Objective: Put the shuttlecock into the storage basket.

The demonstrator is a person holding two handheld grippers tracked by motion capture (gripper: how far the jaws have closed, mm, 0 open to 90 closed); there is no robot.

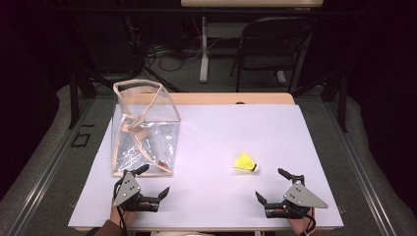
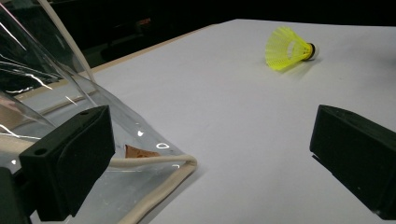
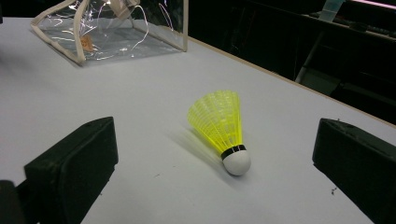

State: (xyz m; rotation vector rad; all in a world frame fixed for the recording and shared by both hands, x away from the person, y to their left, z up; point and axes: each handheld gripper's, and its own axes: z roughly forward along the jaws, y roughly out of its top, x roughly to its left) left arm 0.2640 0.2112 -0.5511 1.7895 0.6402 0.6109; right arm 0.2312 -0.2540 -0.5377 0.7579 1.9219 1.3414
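Across the bench [image 1: 211, 137] lies a pale, slightly lilac sheet that covers nearly all of its top, with a strip of bare wood showing along the far edge. Behind it the room is dark: grey carpet, a tangle of cables on the floor, a folding chair [image 1: 268, 46] and the white leg of another table.

At the left of the sheet stands a clear plastic bag [image 1: 145, 130] with cream piping along its edges, its top gaping open. Toward the right, well apart from the bag, a yellow shuttlecock [image 1: 246, 162] lies on its side. Its long axis runs roughly left to right in the high view, the white cork tip pointing right and slightly toward the person, the open yellow skirt facing left toward the bag.

The left claw [image 1: 155, 181] sits low at the near edge with its jaws spread wide; the far jaw is just beside the bag's near corner, and I cannot tell whether it touches. The right claw [image 1: 269, 185] is also spread wide and holds nothing, resting near the shuttlecock on the person's side of it.
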